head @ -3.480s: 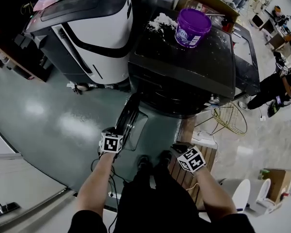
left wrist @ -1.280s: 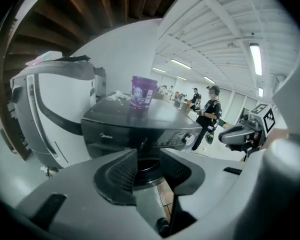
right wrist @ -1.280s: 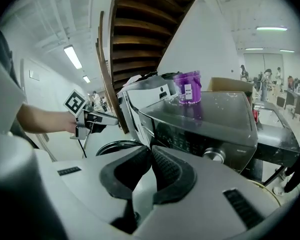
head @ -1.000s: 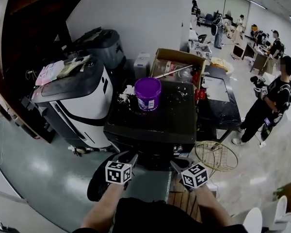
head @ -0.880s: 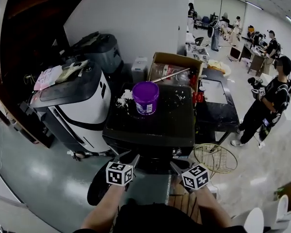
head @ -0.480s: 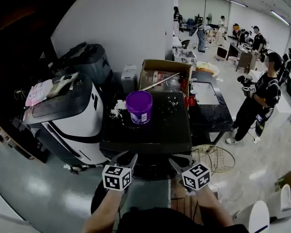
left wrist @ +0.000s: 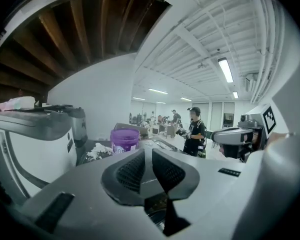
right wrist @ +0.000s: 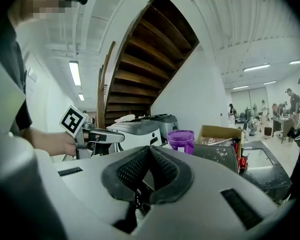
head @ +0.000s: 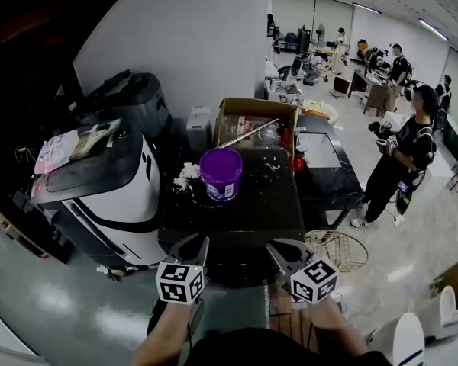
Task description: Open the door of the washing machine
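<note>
Washing machine (head: 244, 213), a boxy black front-loader, stands directly ahead, its glossy top speckled with white powder (head: 185, 177). Its round dark door (head: 153, 322) hangs swung open at the lower left, under the left gripper (head: 195, 242). A purple plastic bucket (head: 220, 172) sits on the top, its white label too small to read. The left gripper's ribbed black pads (left wrist: 131, 171) stand a thin slit apart, having just been closing, with nothing between them. The right gripper (head: 275, 244) is clenched, pads meeting, empty. Both carry cubes printed with black-and-white square markers.
</note>
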Action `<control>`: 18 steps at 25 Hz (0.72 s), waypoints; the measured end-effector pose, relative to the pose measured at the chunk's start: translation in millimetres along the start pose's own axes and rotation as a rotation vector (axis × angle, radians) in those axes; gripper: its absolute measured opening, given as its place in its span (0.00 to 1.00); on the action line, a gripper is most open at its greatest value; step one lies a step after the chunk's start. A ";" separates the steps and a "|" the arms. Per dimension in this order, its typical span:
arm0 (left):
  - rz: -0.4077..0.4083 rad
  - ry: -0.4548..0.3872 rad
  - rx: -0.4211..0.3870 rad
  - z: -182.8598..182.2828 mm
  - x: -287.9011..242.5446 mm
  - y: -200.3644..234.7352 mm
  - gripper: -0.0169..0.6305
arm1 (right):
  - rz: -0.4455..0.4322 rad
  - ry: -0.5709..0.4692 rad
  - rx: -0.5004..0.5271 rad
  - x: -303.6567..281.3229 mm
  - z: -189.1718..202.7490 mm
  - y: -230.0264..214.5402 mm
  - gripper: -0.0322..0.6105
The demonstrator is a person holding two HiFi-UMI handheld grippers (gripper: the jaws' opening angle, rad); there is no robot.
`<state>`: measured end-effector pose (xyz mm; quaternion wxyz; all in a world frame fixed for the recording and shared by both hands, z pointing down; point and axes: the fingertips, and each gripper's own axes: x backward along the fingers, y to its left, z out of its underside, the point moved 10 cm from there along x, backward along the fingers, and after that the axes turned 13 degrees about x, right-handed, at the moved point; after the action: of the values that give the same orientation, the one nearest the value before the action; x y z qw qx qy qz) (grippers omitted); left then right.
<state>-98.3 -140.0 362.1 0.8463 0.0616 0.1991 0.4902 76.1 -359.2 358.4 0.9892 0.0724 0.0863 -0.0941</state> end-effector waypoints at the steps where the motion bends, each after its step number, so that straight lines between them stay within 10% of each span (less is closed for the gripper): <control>1: -0.005 -0.012 -0.003 -1.6 1.8 1.9 0.11 | 0.012 -0.014 0.016 0.2 -2.5 0.8 0.07; 18: -0.012 -0.053 0.007 -4.7 9.7 12.4 0.07 | 0.047 -0.038 0.076 4.8 -8.7 10.1 0.07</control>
<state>-105.9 -125.7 358.9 0.8539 0.0764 0.1789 0.4827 81.3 -348.8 350.3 0.9891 0.1102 0.0621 -0.0754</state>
